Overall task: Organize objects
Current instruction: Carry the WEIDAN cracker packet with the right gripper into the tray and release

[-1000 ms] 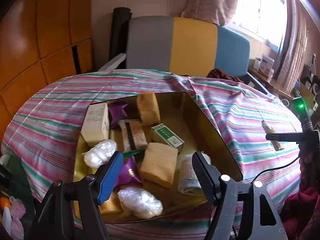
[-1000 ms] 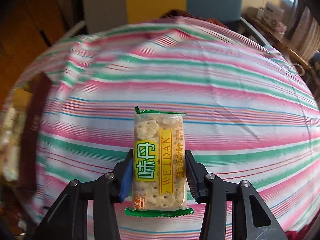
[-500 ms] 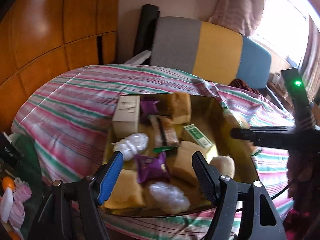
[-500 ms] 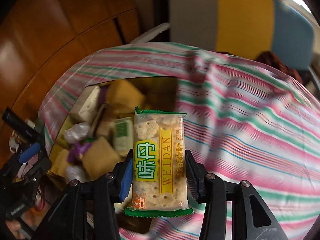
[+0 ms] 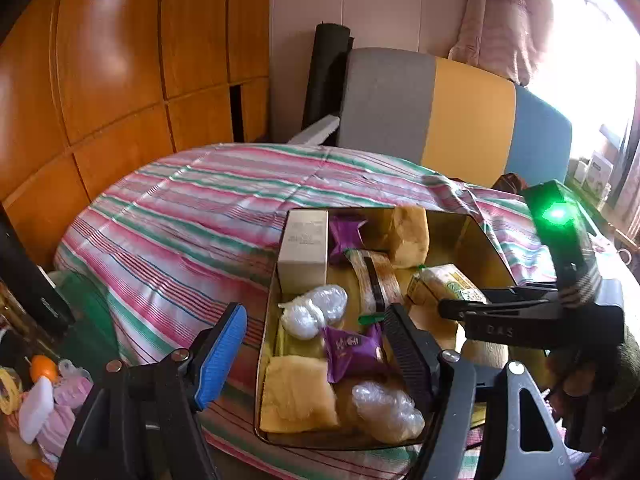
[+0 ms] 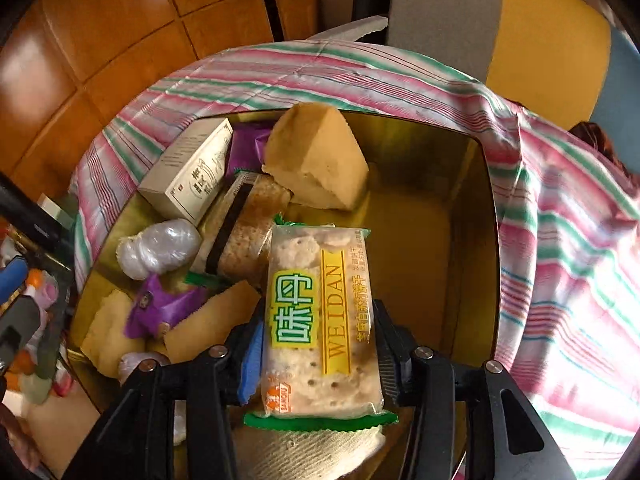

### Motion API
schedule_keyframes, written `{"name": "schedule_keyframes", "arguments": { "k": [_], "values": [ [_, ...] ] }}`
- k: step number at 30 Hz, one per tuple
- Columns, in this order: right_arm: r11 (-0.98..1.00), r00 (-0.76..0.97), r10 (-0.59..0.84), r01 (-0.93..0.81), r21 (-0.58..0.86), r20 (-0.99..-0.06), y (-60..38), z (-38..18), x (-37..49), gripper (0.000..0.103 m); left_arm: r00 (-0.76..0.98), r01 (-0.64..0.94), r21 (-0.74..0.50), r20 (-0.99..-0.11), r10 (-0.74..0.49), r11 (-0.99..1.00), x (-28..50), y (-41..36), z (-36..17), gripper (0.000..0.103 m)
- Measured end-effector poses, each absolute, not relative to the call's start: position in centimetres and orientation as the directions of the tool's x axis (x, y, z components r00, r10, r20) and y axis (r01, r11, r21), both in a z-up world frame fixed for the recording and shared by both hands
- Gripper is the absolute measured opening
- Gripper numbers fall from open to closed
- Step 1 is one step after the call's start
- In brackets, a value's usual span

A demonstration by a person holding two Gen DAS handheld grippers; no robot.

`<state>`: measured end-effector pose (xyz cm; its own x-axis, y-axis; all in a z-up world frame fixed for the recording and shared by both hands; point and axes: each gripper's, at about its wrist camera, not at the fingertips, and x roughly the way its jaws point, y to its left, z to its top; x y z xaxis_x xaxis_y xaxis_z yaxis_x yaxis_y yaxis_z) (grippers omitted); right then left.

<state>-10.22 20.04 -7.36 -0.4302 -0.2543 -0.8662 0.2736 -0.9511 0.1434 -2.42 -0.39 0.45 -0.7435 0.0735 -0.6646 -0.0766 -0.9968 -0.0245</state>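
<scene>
The cracker packet (image 6: 322, 320) (yellow-green label, "WEIDAN") is seen between the pads of the right gripper (image 6: 318, 344), upright, over the near-middle of the gold tray (image 6: 472, 240); the jaws have just been opening a little, w/ the packet still between them and the pads still at its sides. The left gripper (image 5: 316, 348) is spread wide w/ nothing in it, hovering at the tray's near-left corner. The tray is set on a striped cloth (image 5: 192, 216) over the surface; its right part is bare. At its left a white box (image 6: 192, 172), a purple wrapper (image 6: 160, 308), a clear-wrapped lump (image 6: 160, 248), a brown cracker pack (image 6: 244, 224) and a sponge-like wedge (image 6: 316, 156) are crowded together (some overlapping).
</scene>
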Motion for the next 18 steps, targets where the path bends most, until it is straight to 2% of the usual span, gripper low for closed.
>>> {"name": "schedule_keyframes", "arguments": {
  "k": [4,8,14,18],
  "values": [
    [-0.953,-0.476,-0.257,0.270,0.139,-0.841,20.5,-6.4,-9.4,0.057,-0.744,-0.075,-0.034,-0.664,0.078,-0.997,-2.4,0.0,0.8,0.072],
    [-0.959,-0.536,-0.251,0.251,0.132,-0.806,20.9,-5.0,-8.2,0.062,-0.759,-0.032,0.015,-0.651,0.015,-0.999,-2.2,0.5,1.5,0.072],
    [-0.974,-0.631,-0.215,0.195,0.115,-0.745,21.8,-3.4,-5.4,0.064,-0.788,-0.026,0.034,-0.616,0.000,-0.999,-1.1,1.3,2.3,0.072],
    [-0.985,-0.685,-0.170,0.126,0.114,-0.708,22.6,-2.9,-2.6,0.066,-0.793,-0.048,0.009,-0.608,0.033,-0.999,-0.5,1.7,2.5,0.072]
  ]
}}
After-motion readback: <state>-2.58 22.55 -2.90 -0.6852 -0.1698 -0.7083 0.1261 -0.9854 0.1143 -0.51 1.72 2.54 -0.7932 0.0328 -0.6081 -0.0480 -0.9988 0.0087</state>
